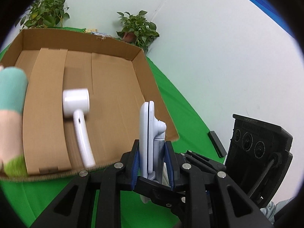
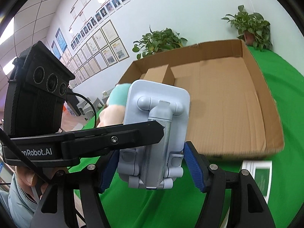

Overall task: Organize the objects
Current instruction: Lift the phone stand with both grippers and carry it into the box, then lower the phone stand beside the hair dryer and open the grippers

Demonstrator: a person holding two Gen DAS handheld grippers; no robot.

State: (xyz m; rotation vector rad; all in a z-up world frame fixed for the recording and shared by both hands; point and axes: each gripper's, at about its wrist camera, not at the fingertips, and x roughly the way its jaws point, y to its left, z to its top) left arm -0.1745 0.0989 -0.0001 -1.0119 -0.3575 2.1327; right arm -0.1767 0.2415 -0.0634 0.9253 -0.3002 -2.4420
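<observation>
My left gripper (image 1: 153, 161) is shut on a pale blue folding phone stand (image 1: 149, 133), held upright at the near right corner of an open cardboard box (image 1: 114, 43). A white handheld device with a round head (image 1: 77, 112) lies inside the box. A soft toy in teal, pink and green (image 1: 10, 117) sits at the box's left edge. In the right wrist view the same stand (image 2: 155, 133) sits between my right gripper's blue pads (image 2: 193, 169), which stand wide on either side and apart from it. The left gripper's finger (image 2: 114, 134) clamps the stand there.
The box rests on a green cloth (image 1: 182, 117). Two potted plants (image 1: 138, 28) stand behind it against a white wall. A black bar (image 1: 216, 142) lies on the cloth at the right. A white-framed card (image 2: 260, 176) lies near the box's front in the right wrist view.
</observation>
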